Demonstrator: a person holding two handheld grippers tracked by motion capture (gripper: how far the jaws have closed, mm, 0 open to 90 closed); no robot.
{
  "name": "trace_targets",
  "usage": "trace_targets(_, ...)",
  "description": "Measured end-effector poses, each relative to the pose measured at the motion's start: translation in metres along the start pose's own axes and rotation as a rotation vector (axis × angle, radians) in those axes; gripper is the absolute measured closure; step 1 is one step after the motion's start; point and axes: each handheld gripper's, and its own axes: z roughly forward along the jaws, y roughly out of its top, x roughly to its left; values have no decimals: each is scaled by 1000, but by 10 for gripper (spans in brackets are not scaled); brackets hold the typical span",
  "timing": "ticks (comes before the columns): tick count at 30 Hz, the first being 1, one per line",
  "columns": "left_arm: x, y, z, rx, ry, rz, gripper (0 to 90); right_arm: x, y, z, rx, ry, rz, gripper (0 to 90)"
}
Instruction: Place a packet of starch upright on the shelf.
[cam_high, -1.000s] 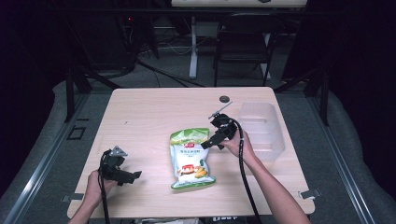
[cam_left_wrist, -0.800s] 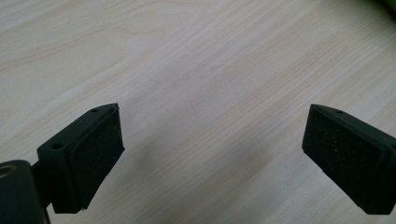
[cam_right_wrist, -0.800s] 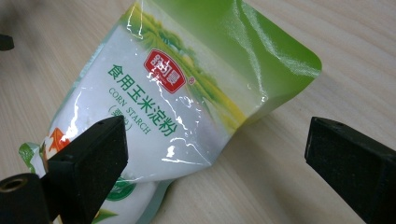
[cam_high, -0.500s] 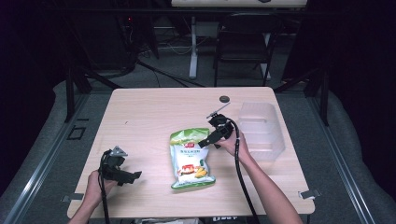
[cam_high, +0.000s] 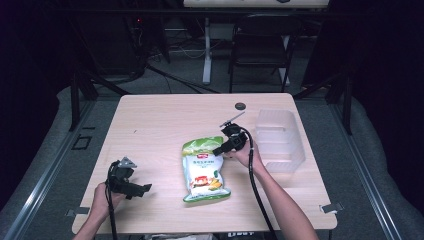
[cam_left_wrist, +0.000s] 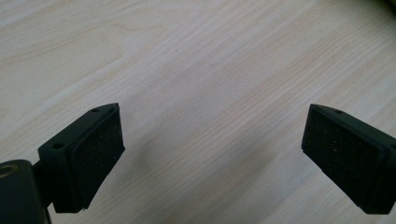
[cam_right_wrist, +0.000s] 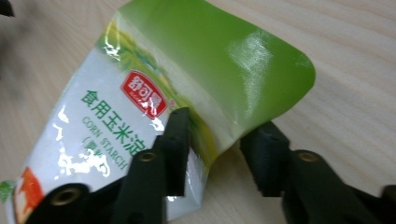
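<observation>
My right gripper (cam_right_wrist: 212, 154) has its jaws apart astride the side edge of the corn starch bag (cam_high: 202, 167), whose long axis runs toward me, while my left gripper (cam_left_wrist: 212, 158), also agape, is well apart

Bag (cam_right_wrist: 140, 93), green and white, green print "食用玉米淀" above "CORN STARCH", red brand badge with white characters too blurred to read

The corn starch bag (cam_right_wrist: 154, 93) is coloured bright green at the top and white below, with a red logo patch and green lettering. Pale wood grain is seen on the tabletop (cam_left_wrist: 196, 60). The bin (cam_high: 280, 140) is clear.
</observation>
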Motion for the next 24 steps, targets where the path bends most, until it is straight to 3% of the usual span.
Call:
trace_targets(1, 0, 0, 0, 1, 0, 2, 54, 0, -2, -1, -4, 19, 4, 734)
trace_targets(3, 0, 0, 0, 3, -1, 0, 54, 0, -2, -2, 14, 23, -16, 769)
trace_targets(4, 0, 0, 0, 3, 0, 0, 54, 4, -4, 0, -3, 17, -17, 842)
trace_targets(7, 0, 0, 0, 2, 0, 0, 54, 12, -4, 0, 15, -20, -49, 877)
trace_targets(14, 0, 0, 0, -1, -1, 3, 54, 22, -15, -4, 19, -78, -55, 887)
trace_targets(21, -1, 1, 0, 2, 3, 4, 54, 30, -35, -11, 6, -72, -31, 878)
trace_targets(23, -2, 2, 1, 5, 2, 9, 54, 27, -37, -14, 23, -83, -29, 742)
trace_targets(24, -2, 2, 1, 5, 2, 9, 54, 27, -37, -14, 23, -83, -29, 742)
